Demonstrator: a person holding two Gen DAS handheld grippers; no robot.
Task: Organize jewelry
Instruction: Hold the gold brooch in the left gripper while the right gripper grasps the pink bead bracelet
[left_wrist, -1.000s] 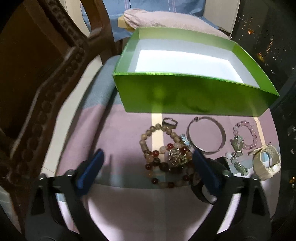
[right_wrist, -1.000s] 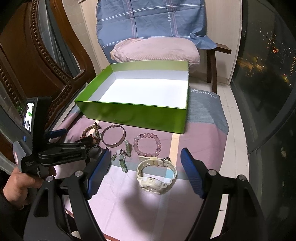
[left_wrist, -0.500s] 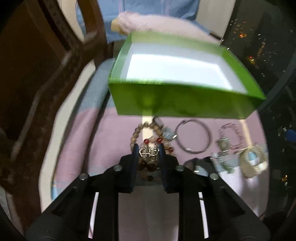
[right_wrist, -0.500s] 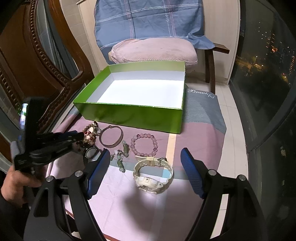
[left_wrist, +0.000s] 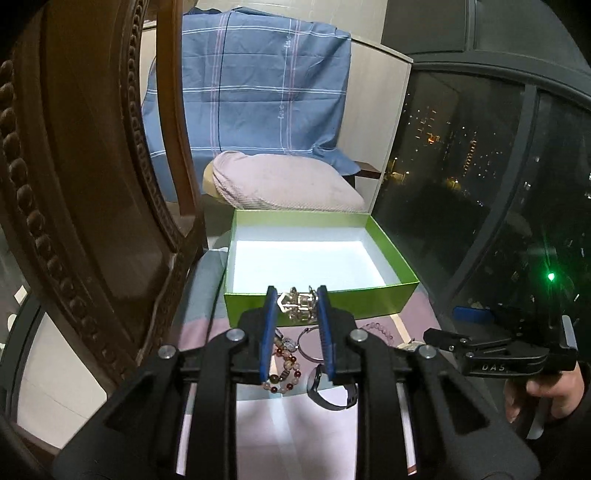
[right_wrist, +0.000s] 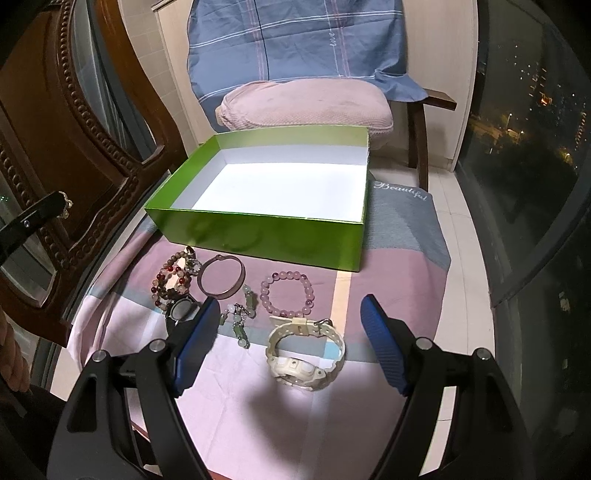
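My left gripper (left_wrist: 295, 301) is shut on a silver metal bracelet (left_wrist: 298, 303) and holds it in the air in front of the near wall of the open green box (left_wrist: 317, 306). The box (right_wrist: 258, 236) is empty, with a white inside. My right gripper (right_wrist: 286, 325) is open and empty above the white watch (right_wrist: 304, 356). On the cloth lie a beaded bracelet (right_wrist: 170, 277), a bangle (right_wrist: 221, 275), a pink bead bracelet (right_wrist: 288, 291), a green bead piece (right_wrist: 240, 319) and a black watch (right_wrist: 181, 310).
A carved wooden chair back (right_wrist: 74, 129) stands at the left. A chair with a pink cushion (right_wrist: 306, 105) and blue cloth is behind the box. Dark windows (right_wrist: 535, 129) are on the right. The table's pink cloth (right_wrist: 295, 424) reaches the near edge.
My left gripper shut on the silver bracelet among the beads and lifted it up off the cloth. My right gripper stayed open and barely moved.
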